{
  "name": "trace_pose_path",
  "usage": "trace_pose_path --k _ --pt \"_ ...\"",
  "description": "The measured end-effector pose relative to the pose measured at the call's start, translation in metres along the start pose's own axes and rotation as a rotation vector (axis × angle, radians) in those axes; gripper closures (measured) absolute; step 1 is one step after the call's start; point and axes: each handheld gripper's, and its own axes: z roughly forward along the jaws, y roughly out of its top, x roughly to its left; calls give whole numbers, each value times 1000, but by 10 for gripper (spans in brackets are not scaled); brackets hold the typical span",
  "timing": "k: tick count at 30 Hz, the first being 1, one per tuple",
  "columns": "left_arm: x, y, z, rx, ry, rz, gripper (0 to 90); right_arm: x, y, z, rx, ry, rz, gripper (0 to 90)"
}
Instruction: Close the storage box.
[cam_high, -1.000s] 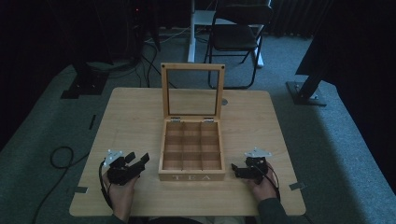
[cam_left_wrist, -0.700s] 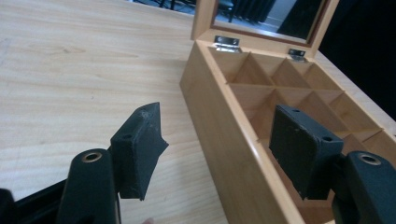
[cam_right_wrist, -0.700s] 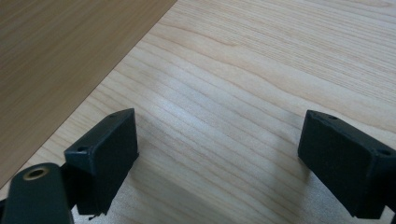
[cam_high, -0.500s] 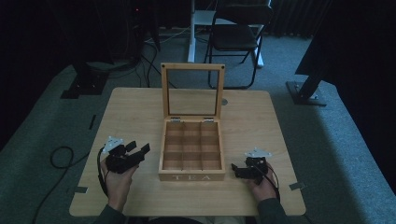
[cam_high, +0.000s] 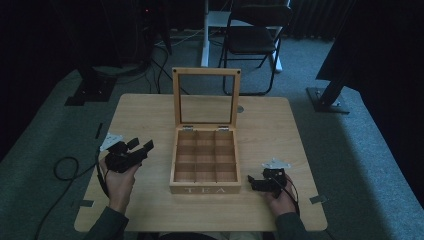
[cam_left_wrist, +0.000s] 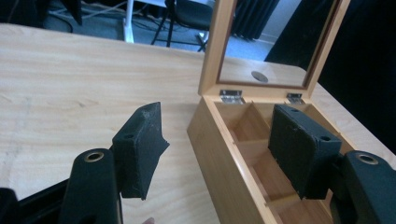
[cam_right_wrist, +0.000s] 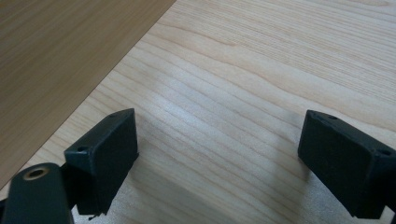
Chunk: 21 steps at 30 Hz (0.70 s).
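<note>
A light wooden compartmented tea box (cam_high: 205, 165) with its glass-paned lid upright sits at the centre of the pale wood tabletop (cam_high: 280, 130). At its 9 o'clock, the left gripper (cam_high: 141, 147) hovers beside the box wall, jaws spread wide. At 4 o'clock, the right gripper (cam_high: 253, 182) rests low over bare tabletop, jaws also wide and empty.

left gripper (cam_high: 140, 148) lifted in left hand (cam_high: 120, 175), jaws spread wide, angled forward-right. right gripper (cam_high: 255, 184) low in right hand (cam_high: 281, 196), jaws apart, aimed left. both forearms enter from bottom edge.
</note>
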Motion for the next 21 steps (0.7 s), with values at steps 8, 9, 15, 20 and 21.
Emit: trace_pose_path --k 8,9,15,20,21 --pt "2 11 5 0 -14 -20 351 0 0 0 0 -2 2 116" --pt "2 14 7 -2 -13 -20 351 0 0 0 -1 -2 2 116" --pt "2 29 13 -16 -4 -1 350 0 0 0 -1 -5 3 116" --pt "0 43 17 -26 -16 18 343 1 0 0 -1 -5 4 116" --pt "-1 46 18 -27 -22 27 343 1 0 0 -1 -5 4 116"
